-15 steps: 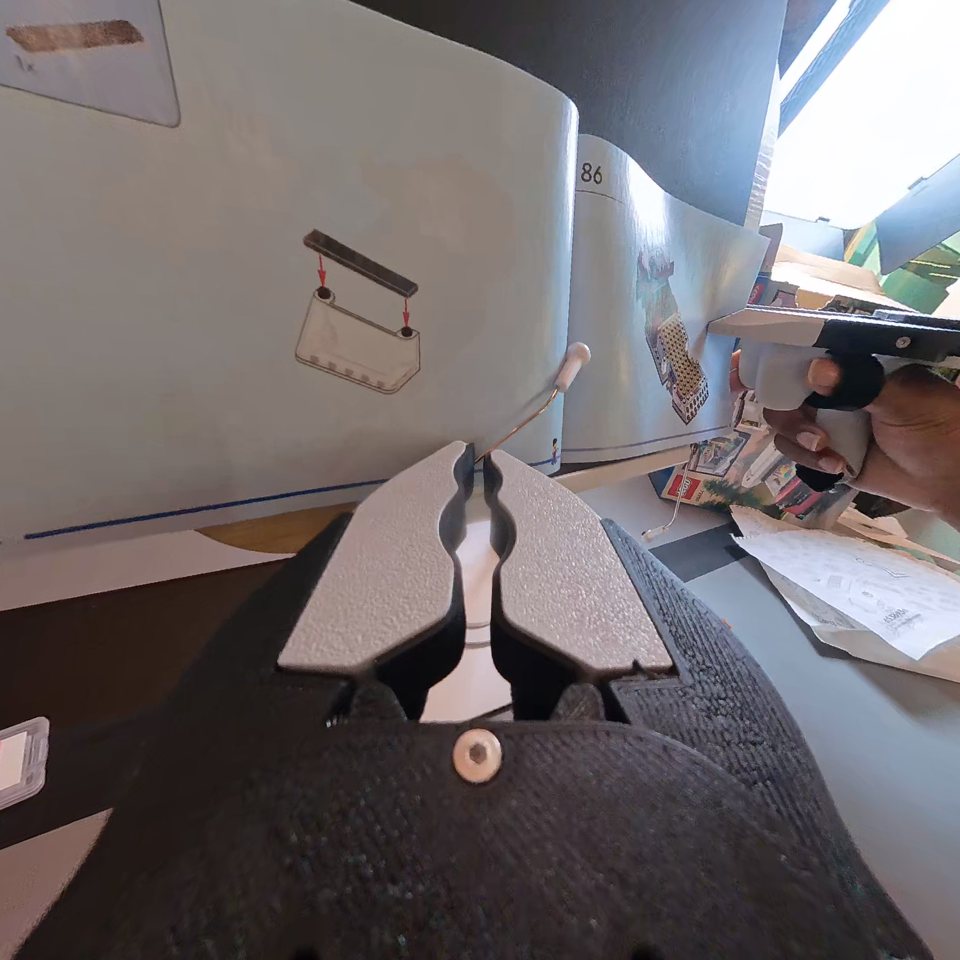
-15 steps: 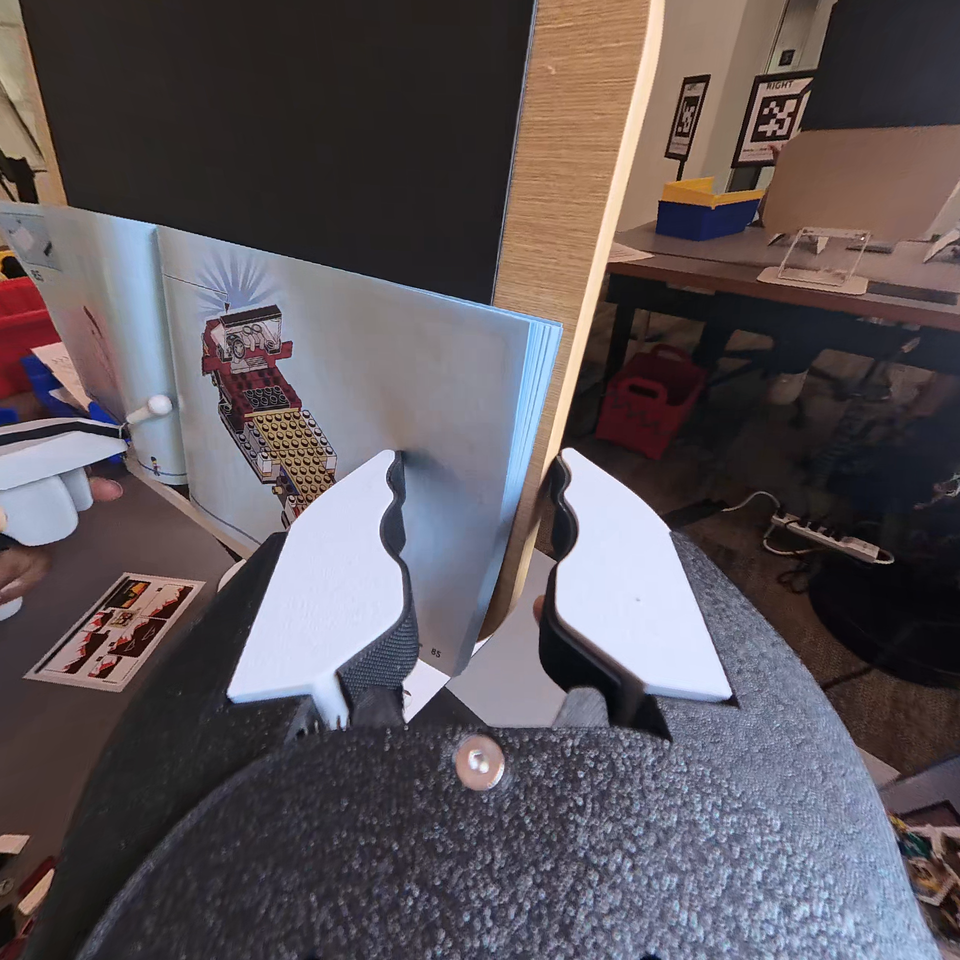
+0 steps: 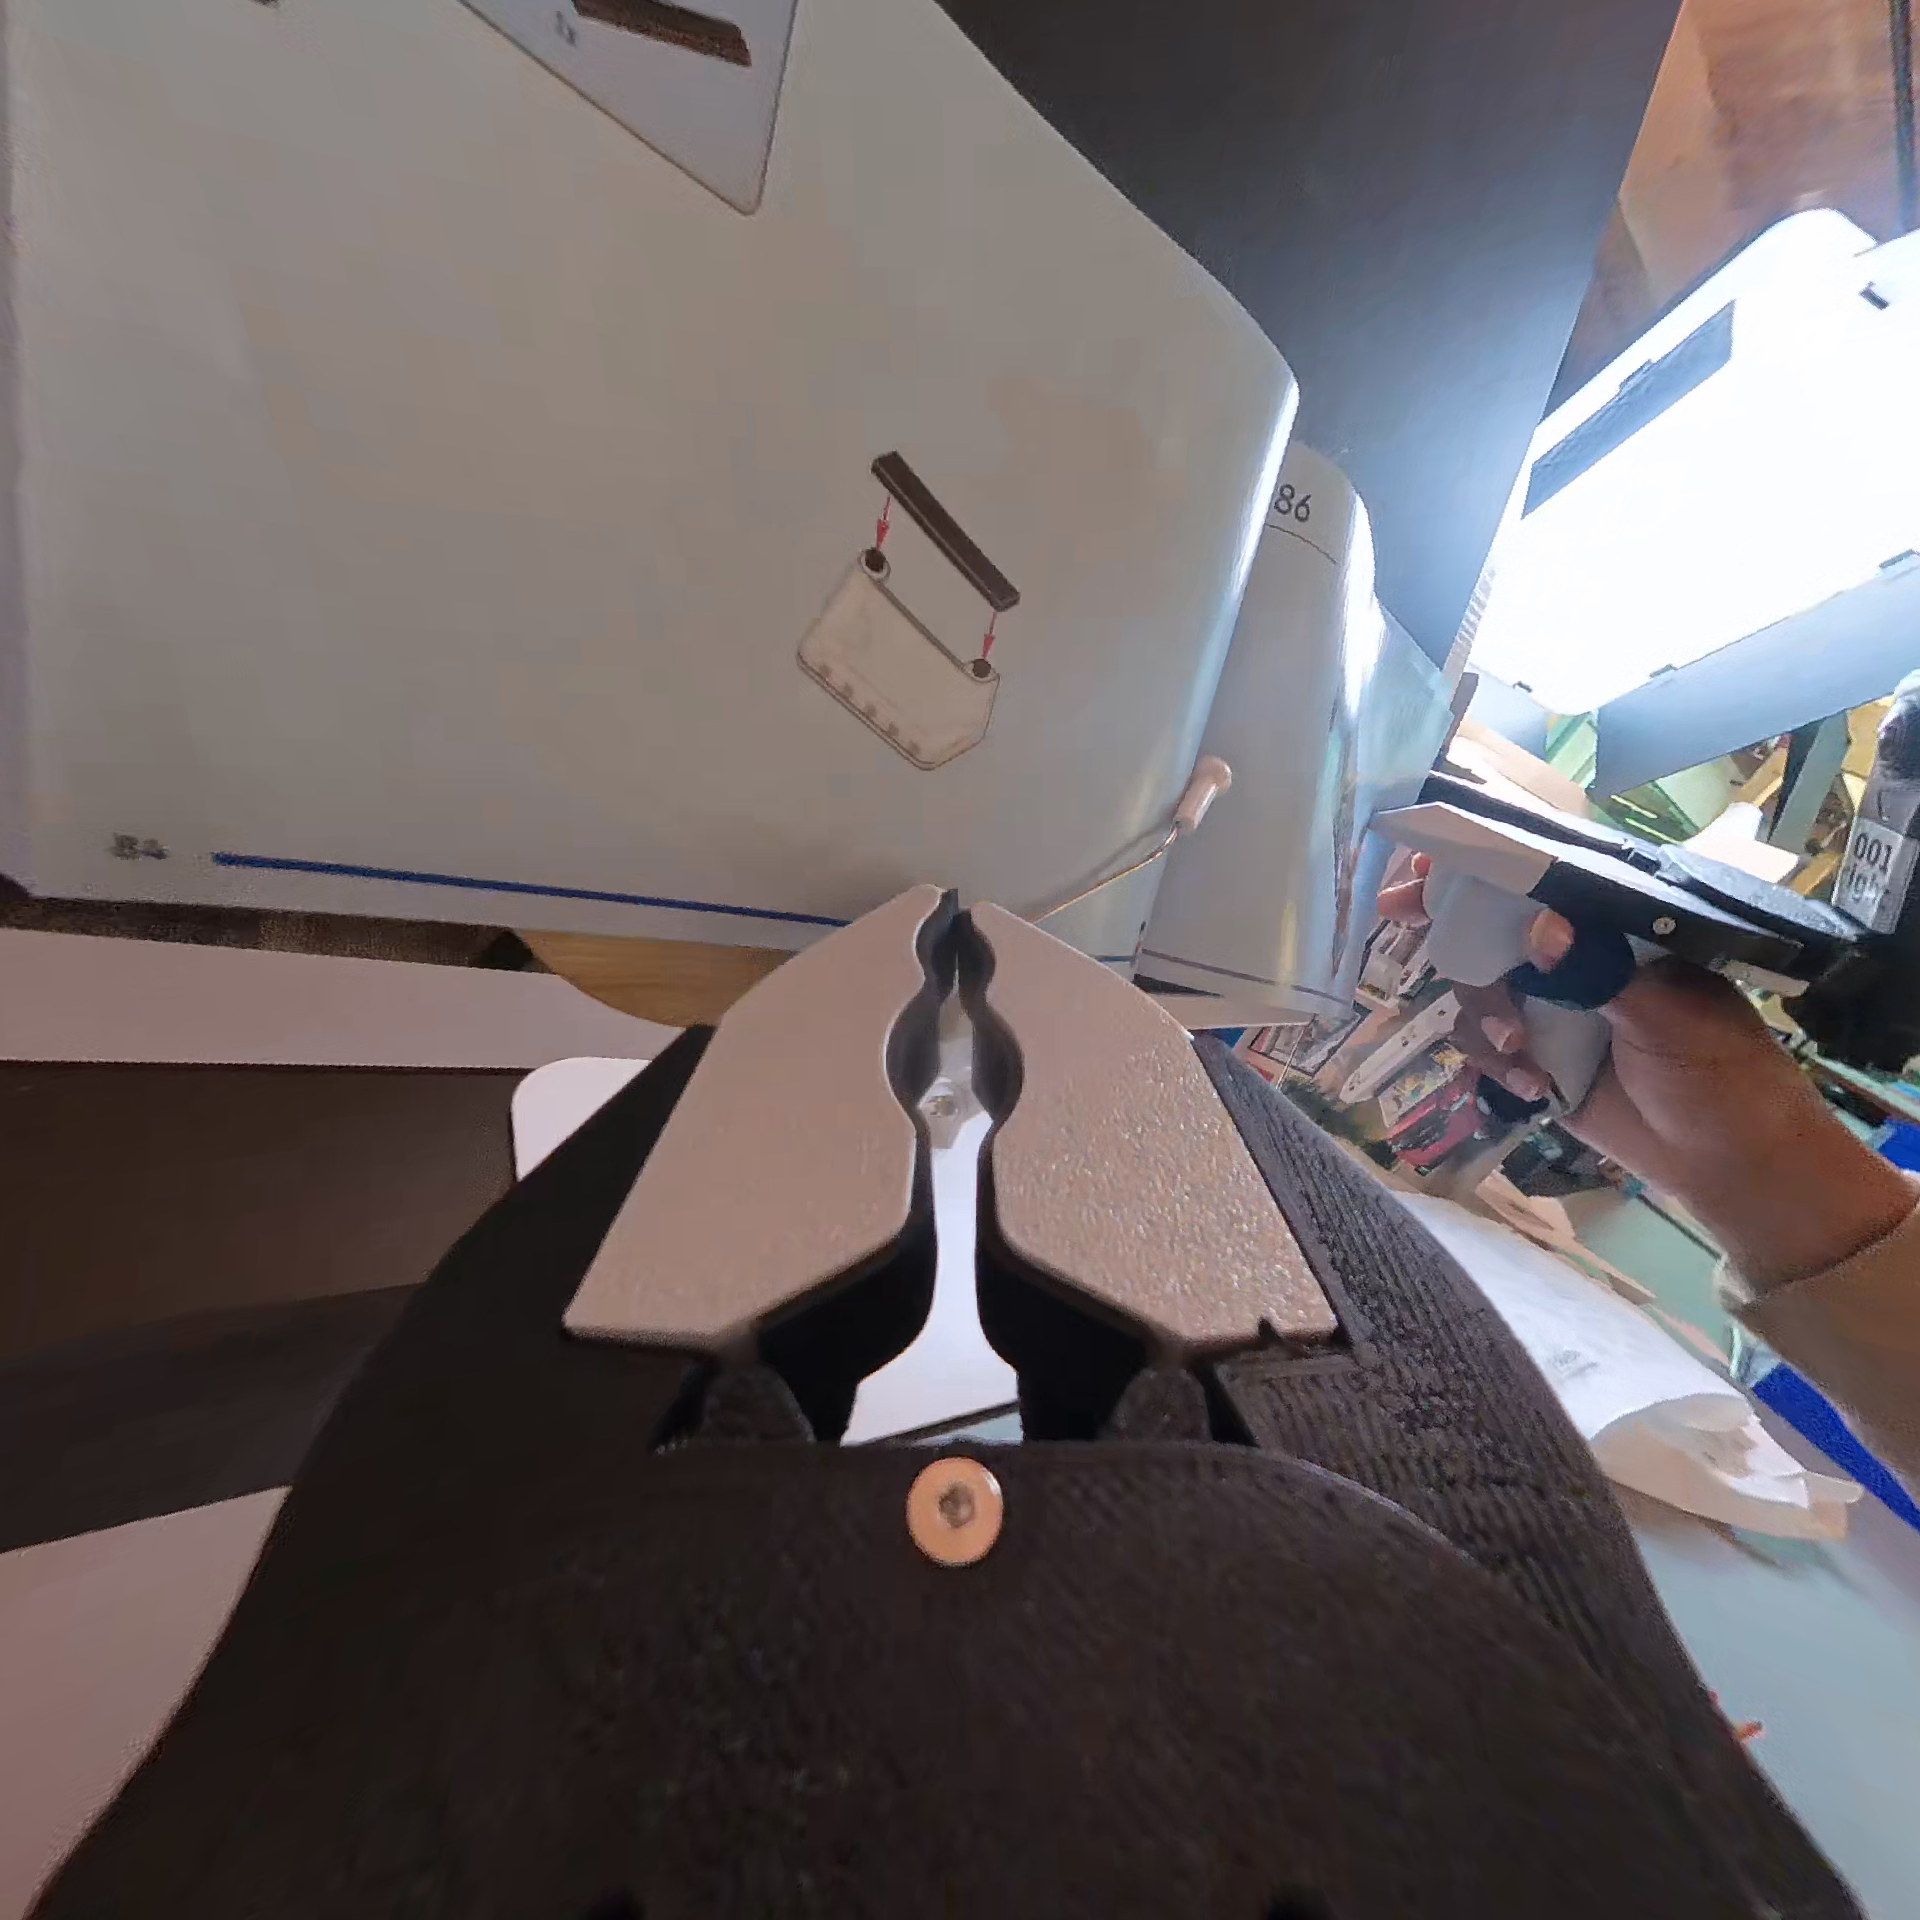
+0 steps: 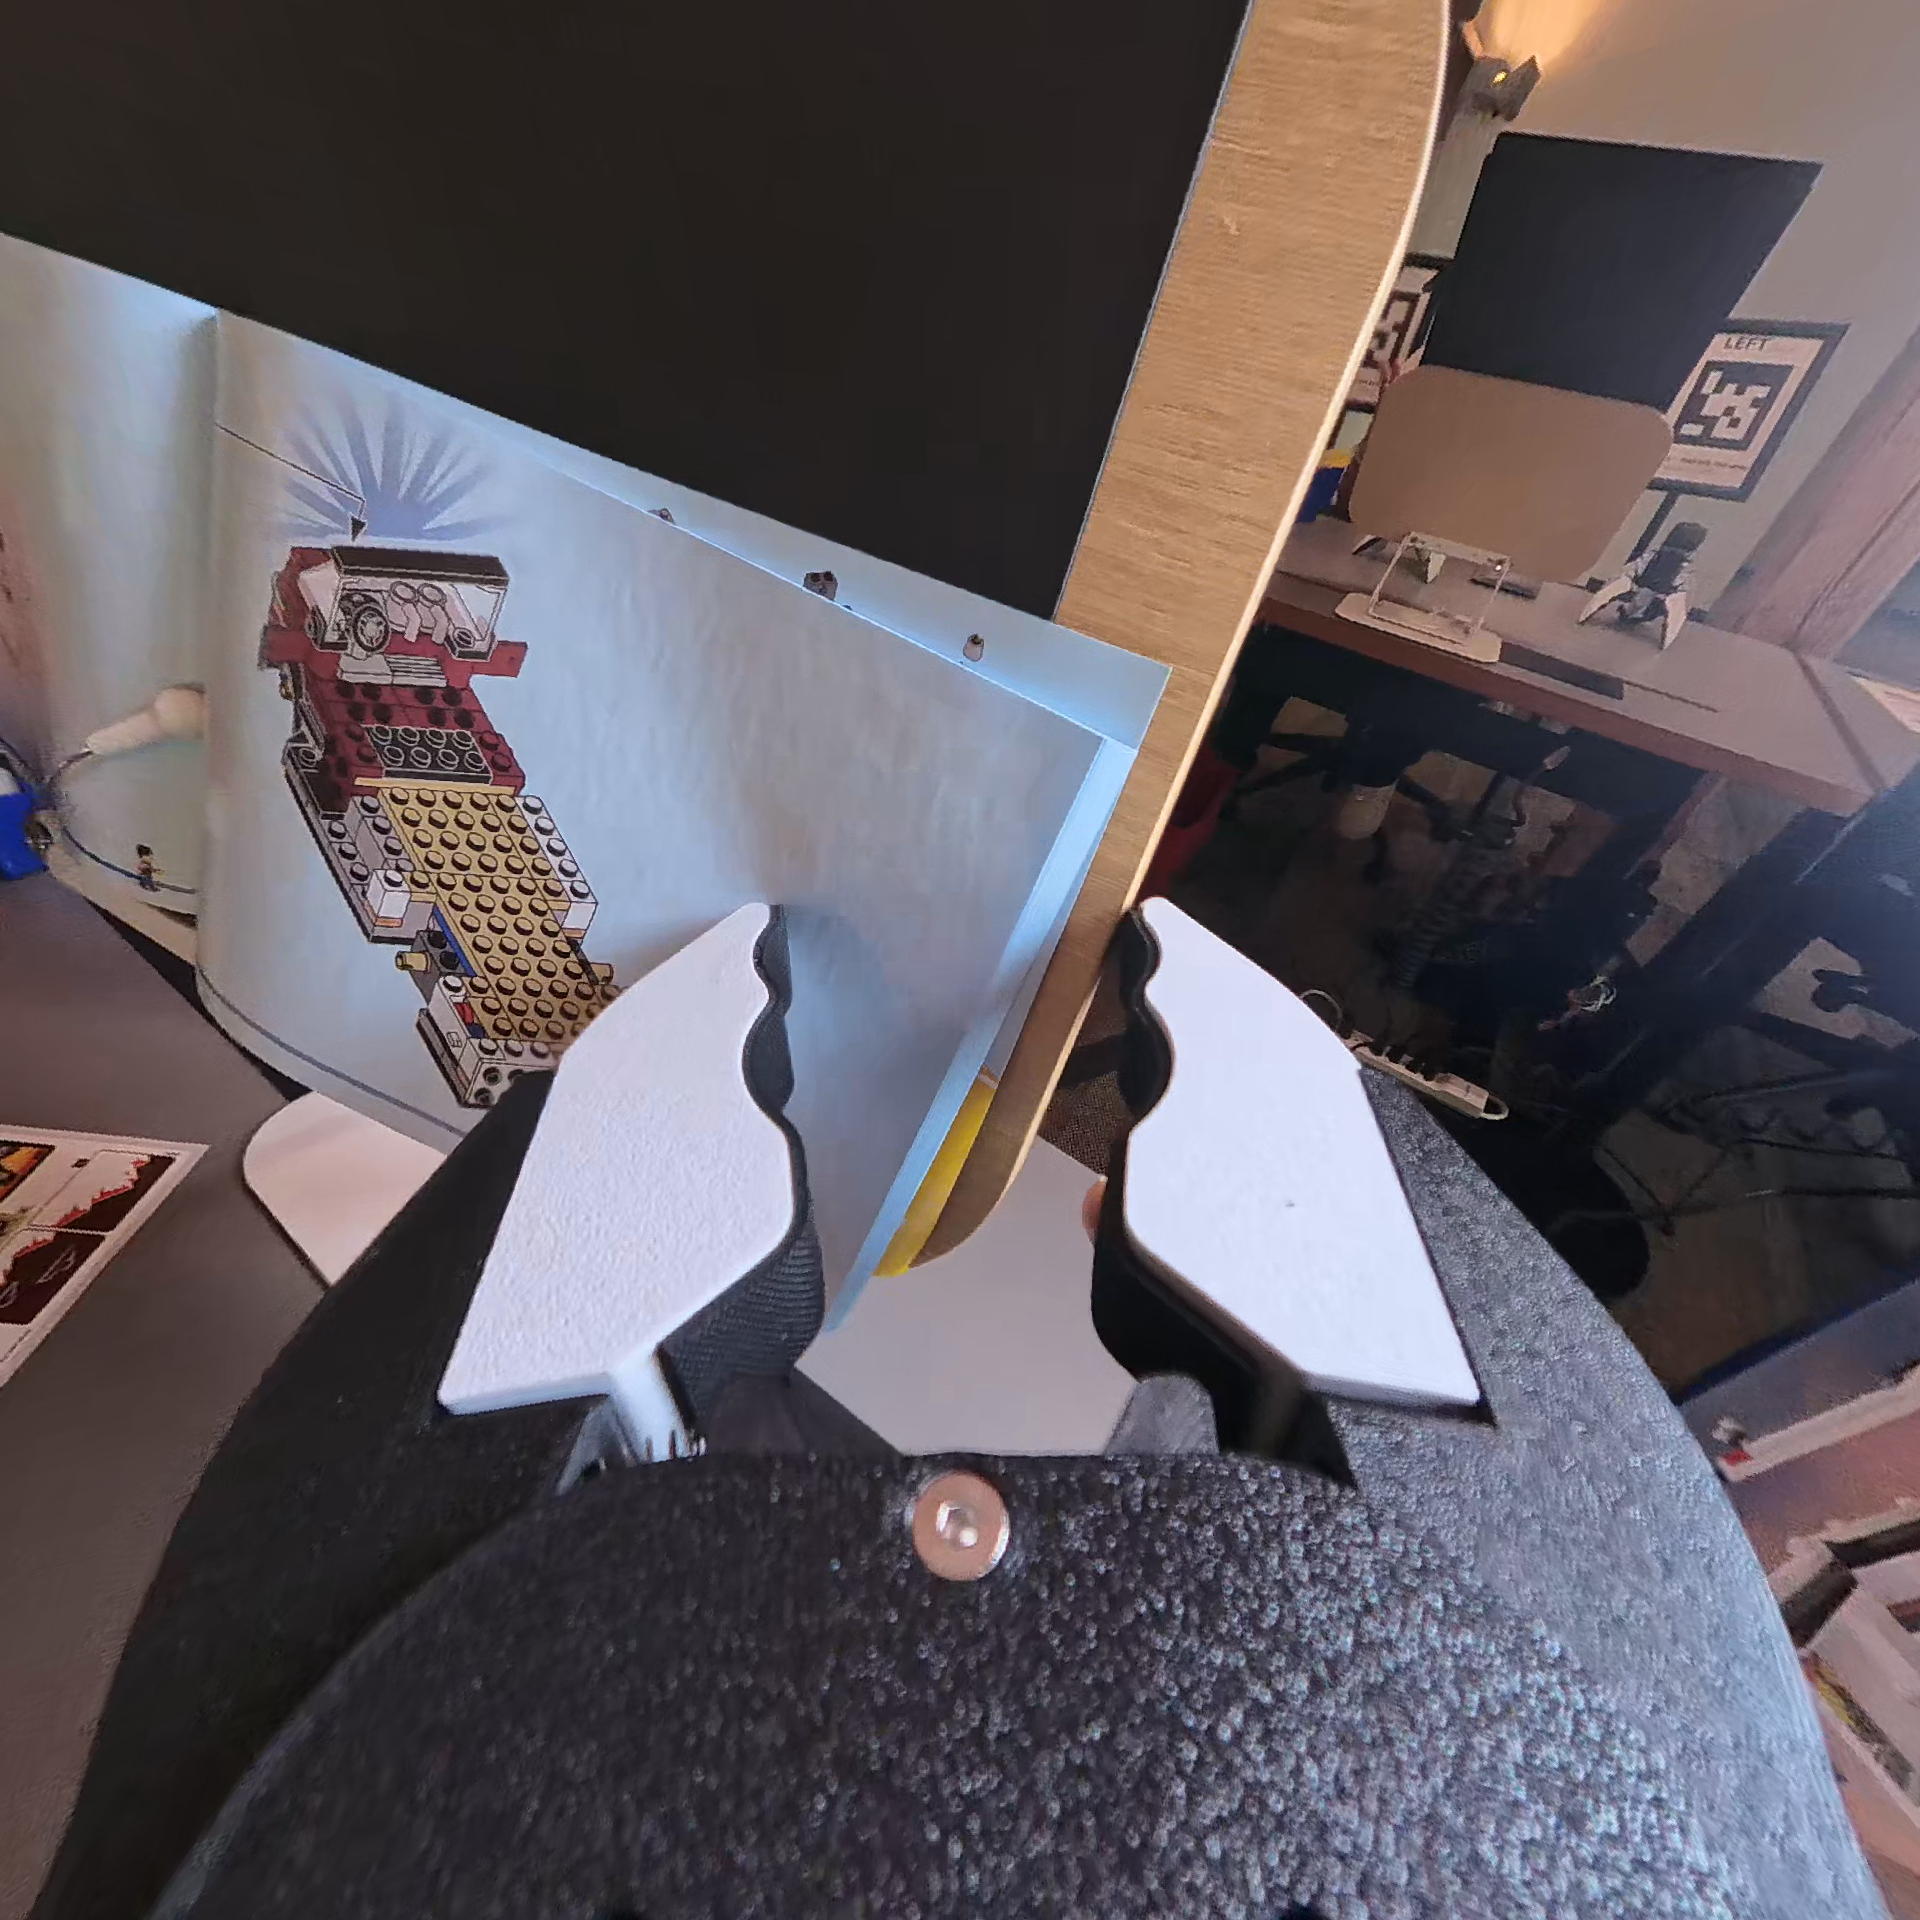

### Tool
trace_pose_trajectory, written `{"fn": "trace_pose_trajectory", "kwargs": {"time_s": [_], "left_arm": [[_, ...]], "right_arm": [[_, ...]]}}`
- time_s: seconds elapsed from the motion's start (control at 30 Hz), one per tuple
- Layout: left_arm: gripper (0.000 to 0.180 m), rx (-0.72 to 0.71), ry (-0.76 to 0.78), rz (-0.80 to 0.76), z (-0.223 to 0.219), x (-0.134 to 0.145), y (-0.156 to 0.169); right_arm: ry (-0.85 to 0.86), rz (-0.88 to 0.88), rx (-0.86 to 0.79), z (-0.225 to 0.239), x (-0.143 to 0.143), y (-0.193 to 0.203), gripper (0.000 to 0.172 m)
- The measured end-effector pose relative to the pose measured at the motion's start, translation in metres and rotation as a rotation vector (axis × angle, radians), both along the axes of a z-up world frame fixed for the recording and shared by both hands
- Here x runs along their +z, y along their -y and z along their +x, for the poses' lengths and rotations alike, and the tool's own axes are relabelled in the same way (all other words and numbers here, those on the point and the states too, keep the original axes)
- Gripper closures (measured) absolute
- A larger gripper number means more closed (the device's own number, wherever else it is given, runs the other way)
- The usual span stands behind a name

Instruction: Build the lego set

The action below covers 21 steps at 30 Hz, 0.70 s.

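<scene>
At twelve o'clock of our left gripper (image 3: 954, 925), jaws closed on nothing, stands the instruction booklet (image 3: 623, 520). Our right gripper (image 4: 956, 935) is open astride its right pages and the wooden board (image 4: 1226, 520); closing carelessly could crease pages.

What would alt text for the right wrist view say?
An open claw straddles the right edge of an upright pale-blue instruction booklet and the wooden board behind it. The page shows a brick-built vehicle.
</scene>
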<state>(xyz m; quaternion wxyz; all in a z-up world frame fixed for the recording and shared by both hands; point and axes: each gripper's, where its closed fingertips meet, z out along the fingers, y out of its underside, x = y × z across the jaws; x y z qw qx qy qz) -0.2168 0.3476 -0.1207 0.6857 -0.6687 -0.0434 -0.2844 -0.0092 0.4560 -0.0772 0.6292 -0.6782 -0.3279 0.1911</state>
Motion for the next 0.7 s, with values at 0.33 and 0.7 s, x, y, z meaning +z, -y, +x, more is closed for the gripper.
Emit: {"fn": "trace_pose_trajectory", "kwargs": {"time_s": [0.33, 0.7], "left_arm": [[0.155, 0.024, -0.763, 0.098, 0.04, 0.02, 0.0], [0.177, 0.084, -0.893, 0.025, 0.038, 0.01, -0.02]], "right_arm": [[0.022, 0.035, -0.01, 0.003, 0.014, -0.004, 0.114], [0.177, 0.298, 0.126, -0.053, -0.013, 0.103, 0.137]]}}
